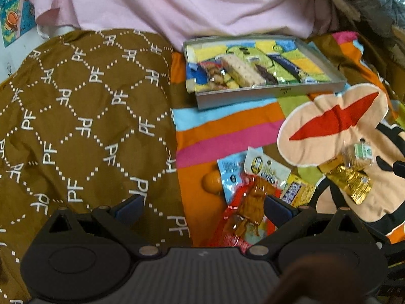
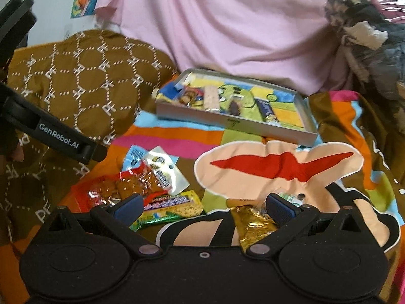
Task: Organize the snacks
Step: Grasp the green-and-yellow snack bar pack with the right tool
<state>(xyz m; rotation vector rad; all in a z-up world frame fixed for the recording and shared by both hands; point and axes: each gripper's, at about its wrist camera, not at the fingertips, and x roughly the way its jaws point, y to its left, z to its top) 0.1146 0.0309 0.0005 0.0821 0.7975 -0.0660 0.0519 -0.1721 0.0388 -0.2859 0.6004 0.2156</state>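
Gold foil snack [image 2: 253,224] between wide-open, empty right gripper [image 2: 202,205] fingers.

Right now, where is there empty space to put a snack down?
The tray has bare room at its right end, past the wrapped bars. On the blanket, the striped patch between the tray and the snack pile is free, and so is the brown pillow. It is crowded by the pile and around the gold packet.
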